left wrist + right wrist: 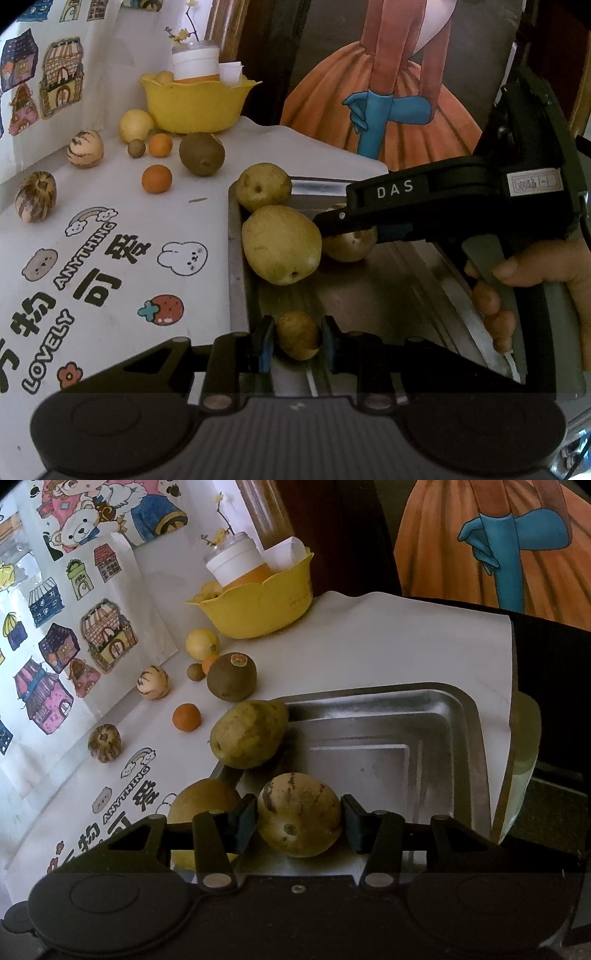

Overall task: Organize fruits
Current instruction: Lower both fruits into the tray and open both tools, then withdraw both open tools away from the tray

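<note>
**Ana:** Fingers first; the left gripper (297,339) is nearly closed on a small brown fruit (298,334), pads touching both its sides, low over the tray (233,258); agreed?

**Ben:** Agreed; the right gripper (298,821) stands wider, on a striped melon (298,814) that fills the gap, pads at its flanks (whether they press or only bracket it I cannot tell for sure); it sits at the tray's near edge.

**Ana:** Why both in the tray? I'd judge it the sorting place; two pears (281,244) already crowd its left rim, one lying half over the corner.

**Ben:** So the left side is tight; the middle and right of the pan lie bare; that is the free room.

**Ana:** And the rest waits on the worktop (122,266): oranges (157,178), a kiwi (201,153), striped fruit, all well apart; the yellow bowl (195,101) stands at the back.
</note>
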`<state>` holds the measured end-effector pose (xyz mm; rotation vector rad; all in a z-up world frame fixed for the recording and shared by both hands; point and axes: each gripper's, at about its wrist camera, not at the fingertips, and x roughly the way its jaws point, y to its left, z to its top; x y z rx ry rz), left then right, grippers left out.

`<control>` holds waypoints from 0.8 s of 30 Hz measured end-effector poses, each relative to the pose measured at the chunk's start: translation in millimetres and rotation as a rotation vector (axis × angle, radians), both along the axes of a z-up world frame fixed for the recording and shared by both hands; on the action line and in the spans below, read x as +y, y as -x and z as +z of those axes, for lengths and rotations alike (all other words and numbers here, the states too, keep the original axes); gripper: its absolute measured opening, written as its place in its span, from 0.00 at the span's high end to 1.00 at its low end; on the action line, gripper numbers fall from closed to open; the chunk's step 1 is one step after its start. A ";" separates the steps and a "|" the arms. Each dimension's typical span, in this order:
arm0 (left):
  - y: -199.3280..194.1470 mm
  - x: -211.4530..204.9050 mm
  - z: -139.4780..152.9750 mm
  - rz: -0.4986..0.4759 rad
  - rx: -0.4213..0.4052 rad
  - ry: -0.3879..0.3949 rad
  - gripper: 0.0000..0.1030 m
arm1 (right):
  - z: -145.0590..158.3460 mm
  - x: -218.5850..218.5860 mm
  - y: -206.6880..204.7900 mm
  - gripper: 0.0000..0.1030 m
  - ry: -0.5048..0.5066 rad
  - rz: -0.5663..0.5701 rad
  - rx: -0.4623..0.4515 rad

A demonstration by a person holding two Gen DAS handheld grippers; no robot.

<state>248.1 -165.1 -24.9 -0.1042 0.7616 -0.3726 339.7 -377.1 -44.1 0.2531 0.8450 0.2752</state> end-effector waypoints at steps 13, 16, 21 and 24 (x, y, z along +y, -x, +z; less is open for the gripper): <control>40.0 14.1 24.0 0.010 -0.050 0.031 0.29 | 37.5 -7.3 46.1 0.29 0.020 -0.012 -0.080; 54.7 23.2 31.7 0.033 -0.074 0.038 0.20 | 48.3 -6.2 65.2 0.21 0.037 -0.008 -0.114; 77.5 39.8 38.8 0.064 -0.087 0.040 0.11 | 61.6 -1.7 98.2 0.15 0.073 -0.009 -0.166; 89.5 52.8 42.3 0.092 -0.093 0.049 0.06 | 66.3 2.5 118.3 0.11 0.088 -0.007 -0.185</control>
